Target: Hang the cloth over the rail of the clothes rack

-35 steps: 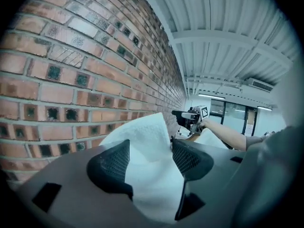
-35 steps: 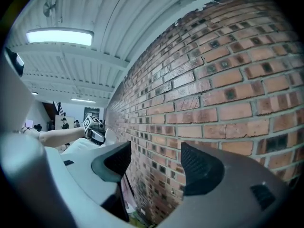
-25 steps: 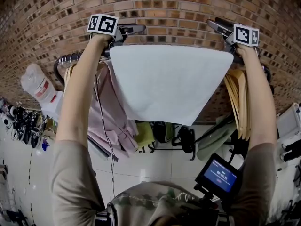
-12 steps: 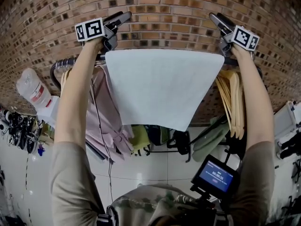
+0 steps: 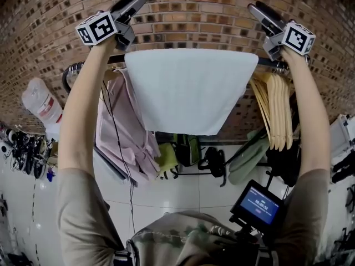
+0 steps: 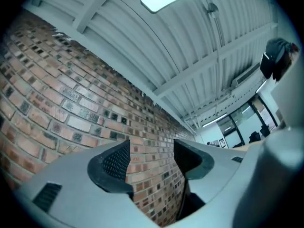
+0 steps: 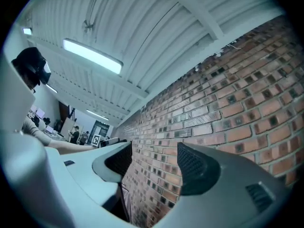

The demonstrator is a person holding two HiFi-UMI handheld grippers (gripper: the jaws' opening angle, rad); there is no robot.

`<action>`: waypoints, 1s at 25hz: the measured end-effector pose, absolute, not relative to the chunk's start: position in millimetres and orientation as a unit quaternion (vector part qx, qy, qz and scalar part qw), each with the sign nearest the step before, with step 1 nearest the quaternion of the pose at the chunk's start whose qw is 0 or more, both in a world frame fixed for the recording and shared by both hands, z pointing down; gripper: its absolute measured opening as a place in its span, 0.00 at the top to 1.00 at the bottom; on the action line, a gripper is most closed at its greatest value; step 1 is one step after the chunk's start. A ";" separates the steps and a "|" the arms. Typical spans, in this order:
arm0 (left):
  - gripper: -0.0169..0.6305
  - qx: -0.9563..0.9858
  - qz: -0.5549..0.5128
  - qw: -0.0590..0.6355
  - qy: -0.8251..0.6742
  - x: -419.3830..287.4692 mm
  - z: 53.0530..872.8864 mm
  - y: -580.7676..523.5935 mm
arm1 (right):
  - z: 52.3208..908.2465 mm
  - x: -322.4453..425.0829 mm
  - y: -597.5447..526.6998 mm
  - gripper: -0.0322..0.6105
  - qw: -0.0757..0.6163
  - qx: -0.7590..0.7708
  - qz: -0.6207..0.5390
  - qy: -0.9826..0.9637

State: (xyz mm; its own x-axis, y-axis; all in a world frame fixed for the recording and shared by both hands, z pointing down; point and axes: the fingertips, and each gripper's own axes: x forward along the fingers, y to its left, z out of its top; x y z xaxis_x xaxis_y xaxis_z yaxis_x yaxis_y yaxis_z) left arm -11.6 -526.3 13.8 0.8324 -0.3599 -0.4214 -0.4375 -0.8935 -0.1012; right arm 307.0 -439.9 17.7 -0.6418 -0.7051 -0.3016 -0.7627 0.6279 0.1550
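Blue light glows on a small screen (image 5: 262,205) nearest the camera, far below the right end of the rail (image 5: 273,64). Both bare forearms reach up toward the rail. A pink garment (image 5: 119,126) hangs from the rail's left part and a bunch of wooden hangers (image 5: 274,110) from its right part. Between them the white cloth (image 5: 188,87) is draped over the rail, its top fold lying flat along the bar and its lower edge hanging free below. The left gripper (image 5: 131,3) is above the rail by the cloth's left corner, and the right gripper (image 5: 259,11) is above it by the right corner. Both point up and away from the cloth. Each gripper's own view shows its jaws spread apart with nothing between them, only the brick wall (image 5: 194,15) behind the rail.
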 end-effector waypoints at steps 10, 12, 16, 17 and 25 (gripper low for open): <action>0.58 -0.971 0.158 0.111 0.144 -4.5 47.8 -429.4 | 56.3 262.3 -367.6 0.62 0.113 -0.338 0.116 0.927; 0.61 -0.973 0.151 0.105 0.143 -10.3 62.9 -412.9 | 71.7 260.2 -356.0 0.74 0.113 -0.336 0.111 0.928; 0.96 -0.976 0.141 0.086 0.145 -29.5 93.2 -387.1 | 96.5 258.7 -330.4 0.94 0.120 -0.331 0.111 0.930; 0.96 -0.976 0.139 0.082 0.143 -35.3 102.4 -380.2 | 104.0 257.1 -321.8 0.94 0.121 -0.324 0.114 0.931; 0.96 -0.989 0.026 0.066 0.130 -61.1 217.5 -351.8 | 197.4 243.7 -287.4 0.94 0.059 -0.293 0.078 0.951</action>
State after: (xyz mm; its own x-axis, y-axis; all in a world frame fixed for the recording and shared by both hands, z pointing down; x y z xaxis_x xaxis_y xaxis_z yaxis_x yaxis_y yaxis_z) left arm -61.1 -351.8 217.5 0.9649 -0.2533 -0.0691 -0.2602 -0.9576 -0.1234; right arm 243.7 -287.4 197.4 -0.8213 -0.5482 -0.1577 -0.5666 0.8161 0.1138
